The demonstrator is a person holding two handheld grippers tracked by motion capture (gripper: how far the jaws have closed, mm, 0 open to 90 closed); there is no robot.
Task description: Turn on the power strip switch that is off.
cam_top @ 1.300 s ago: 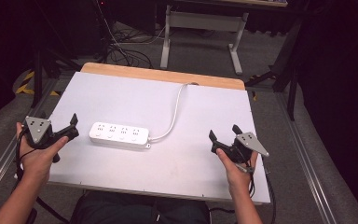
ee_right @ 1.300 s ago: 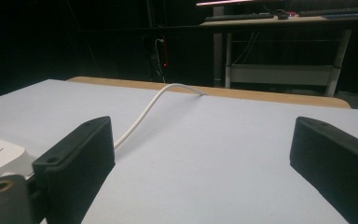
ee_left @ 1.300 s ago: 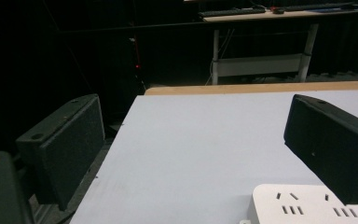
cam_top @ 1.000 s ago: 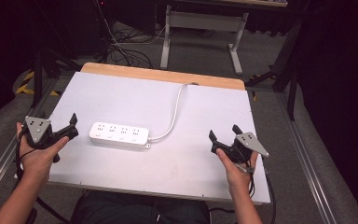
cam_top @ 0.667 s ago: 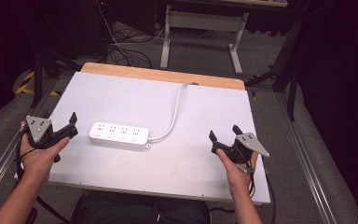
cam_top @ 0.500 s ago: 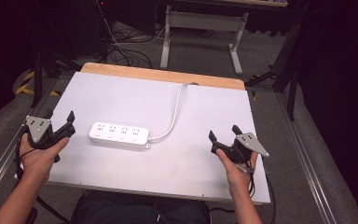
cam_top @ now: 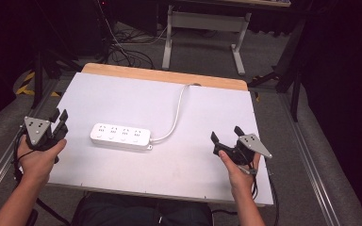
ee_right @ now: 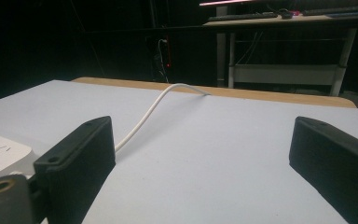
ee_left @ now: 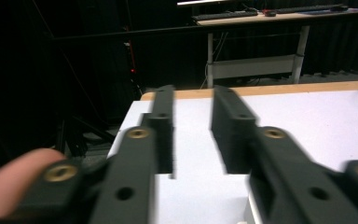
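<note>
Power strip (cam_top: 120,135) between grippers

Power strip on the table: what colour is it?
White, as is its cord; the power strip shows best in the high view.

White power strip (cam_top: 120,136) with white cable (cam_top: 177,113) on a white table (cam_top: 169,165) edged in light wood; black gripper jaws, grey plates; dark surroundings

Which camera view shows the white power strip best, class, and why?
The high view: the whole power strip lies flat on the table, sockets up, with its cable visible. The right gripper view catches one corner; the left gripper view adds nothing clear.
</note>
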